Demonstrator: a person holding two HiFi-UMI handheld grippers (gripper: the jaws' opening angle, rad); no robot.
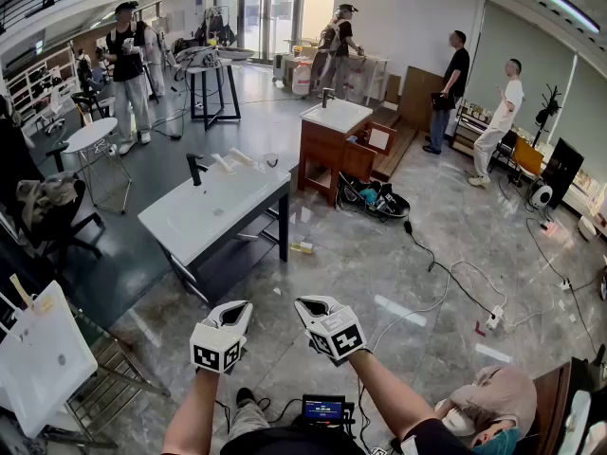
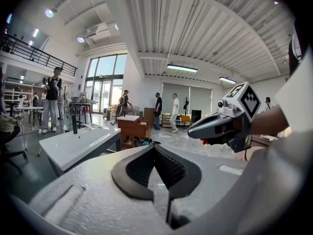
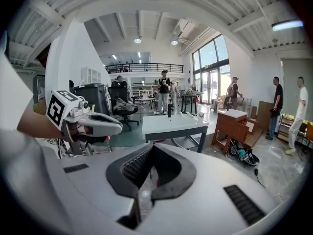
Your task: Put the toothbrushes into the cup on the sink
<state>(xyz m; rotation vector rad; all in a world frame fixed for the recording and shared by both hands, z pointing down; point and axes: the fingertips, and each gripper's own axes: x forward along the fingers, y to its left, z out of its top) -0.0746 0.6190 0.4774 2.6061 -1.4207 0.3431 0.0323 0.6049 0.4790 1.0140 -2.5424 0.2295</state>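
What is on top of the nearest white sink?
A black faucet, pale sticks, likely toothbrushes, and a small cup at a far corner. Whether the cup holds anything is too small to tell.

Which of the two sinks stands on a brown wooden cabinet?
The farther sink, behind and to the right of the long white sink, which rests on a dark frame instead.

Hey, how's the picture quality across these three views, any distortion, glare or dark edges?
Head view: fisheye bowing, daylight from the windows glinting off the glossy floor. Left gripper view: black rounded corners, ceiling beams curved. Right gripper view: same dark rim, ceiling lamp flaring at upper right.
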